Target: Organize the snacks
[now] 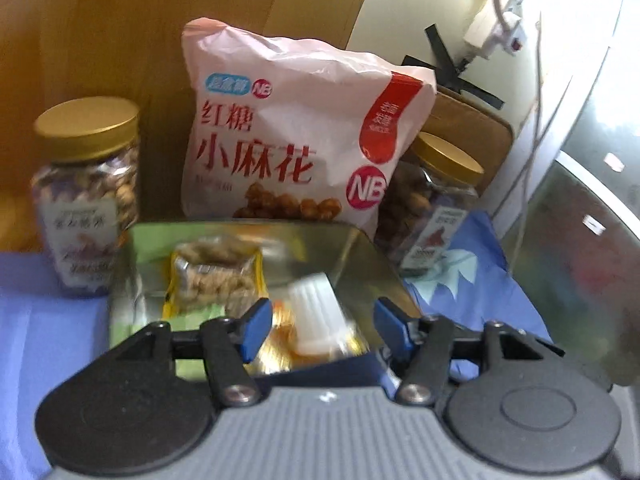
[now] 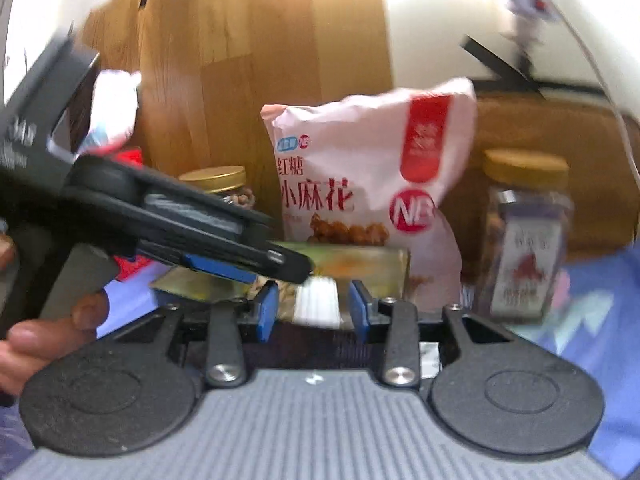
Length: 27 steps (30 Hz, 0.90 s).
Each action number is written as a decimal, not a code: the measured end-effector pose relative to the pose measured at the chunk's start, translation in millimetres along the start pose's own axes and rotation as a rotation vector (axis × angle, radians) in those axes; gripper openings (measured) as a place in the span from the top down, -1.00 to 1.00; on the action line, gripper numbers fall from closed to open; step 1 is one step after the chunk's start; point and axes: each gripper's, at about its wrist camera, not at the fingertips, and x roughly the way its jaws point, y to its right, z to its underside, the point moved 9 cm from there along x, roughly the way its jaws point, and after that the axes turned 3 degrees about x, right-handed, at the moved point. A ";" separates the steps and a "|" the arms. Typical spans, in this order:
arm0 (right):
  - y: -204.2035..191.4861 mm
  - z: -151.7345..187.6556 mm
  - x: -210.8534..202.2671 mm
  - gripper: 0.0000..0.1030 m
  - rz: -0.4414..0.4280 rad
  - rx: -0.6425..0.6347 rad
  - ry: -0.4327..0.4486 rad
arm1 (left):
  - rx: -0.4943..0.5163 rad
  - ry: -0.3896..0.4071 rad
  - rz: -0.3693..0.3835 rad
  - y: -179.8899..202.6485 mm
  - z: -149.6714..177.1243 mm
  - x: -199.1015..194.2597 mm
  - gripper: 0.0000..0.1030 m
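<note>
Sitting in the middle is a shiny tin box [image 1: 360,256], and it holds small snacks so they stay together: a yellow packet [image 1: 214,276] and a white cup [image 1: 316,312]. Behind the tin box a pink bag [image 1: 296,140] leans on the wooden wall. One jar [image 1: 86,196] stands left of the tin box, another jar [image 1: 432,208] stands right. Over the tin box, the left gripper [image 1: 320,330] and the right gripper [image 2: 312,312] both have jaws apart, holding nothing.

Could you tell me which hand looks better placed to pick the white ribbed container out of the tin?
Probably left: its tool stands open just above the white ribbed container in the tin.
</note>
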 end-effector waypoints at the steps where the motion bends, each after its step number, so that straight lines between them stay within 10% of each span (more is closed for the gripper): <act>1: 0.3 8.3 -9.7 0.19 -0.024 0.048 -0.016 | 0.000 0.000 0.010 -0.7 6.3 -7.4 -0.11; 6: -31.2 61.3 -46.0 -0.11 -0.120 0.159 -0.107 | 0.036 0.000 0.011 -0.7 42.6 -40.1 -0.16; 12: -90.1 92.8 -35.0 -0.43 -0.134 -0.031 -0.190 | -0.008 -0.029 -0.006 -8.4 71.1 -54.7 -0.16; 19: -61.7 91.9 -59.6 0.43 -0.064 -0.019 -0.172 | -0.008 -0.043 -0.002 -5.5 84.0 -60.4 -0.16; 27: 36.4 77.3 -99.7 0.47 0.242 0.095 -0.047 | -0.019 -0.077 0.018 5.9 85.3 -40.5 -0.22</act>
